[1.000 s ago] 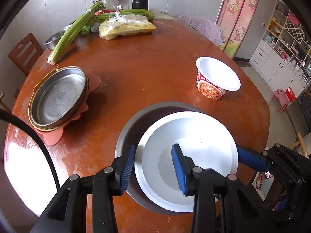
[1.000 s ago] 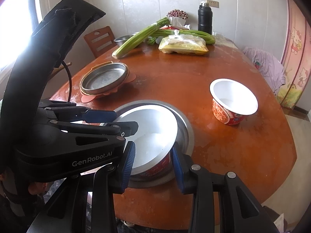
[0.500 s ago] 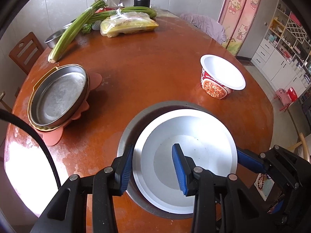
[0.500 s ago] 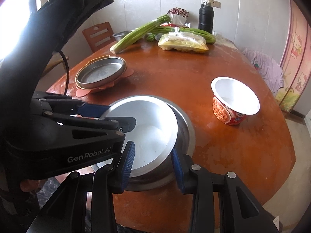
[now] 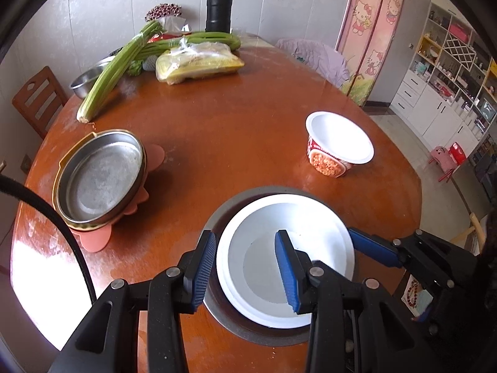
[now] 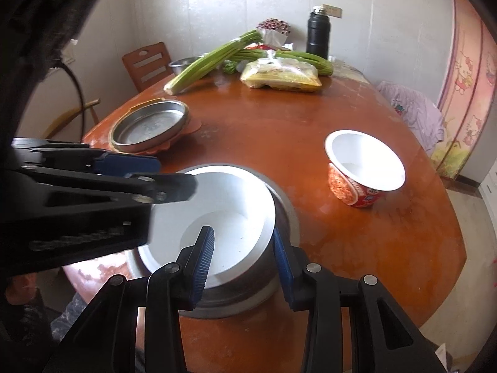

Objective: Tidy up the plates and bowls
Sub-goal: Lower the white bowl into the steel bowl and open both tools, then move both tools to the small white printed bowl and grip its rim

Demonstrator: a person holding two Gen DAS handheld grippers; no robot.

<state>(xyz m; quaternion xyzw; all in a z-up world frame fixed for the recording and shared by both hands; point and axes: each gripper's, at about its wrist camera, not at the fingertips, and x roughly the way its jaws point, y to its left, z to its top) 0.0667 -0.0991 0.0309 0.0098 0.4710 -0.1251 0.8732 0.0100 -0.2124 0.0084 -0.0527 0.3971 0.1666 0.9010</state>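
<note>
1. Left gripper point(image 5: 245, 267) straddles the near-left rim of the white bowl point(image 5: 298, 217): one finger outside, one inside, a clear gap between the pads, so it reads as open and not clamped.
2. Right gripper point(image 6: 242, 259) straddles the bowl's right wall the same way, jaws apart; whether the pads touch the wall I cannot tell.
3. White bowl sits nested in the steel basin point(image 6: 285, 214) at the near edge of the tabletop point(image 5: 236, 130).
4. Step in hand, as I judge it: seating one bowl inside another.
5. Next move probably calls for lifting both grippers clear, then fetching the noodle bowl point(image 5: 340, 143), which stands well apart, to stack it.
6. Metal plate point(image 5: 102, 175) rests on an orange mat point(image 5: 93, 239) at left.
</note>
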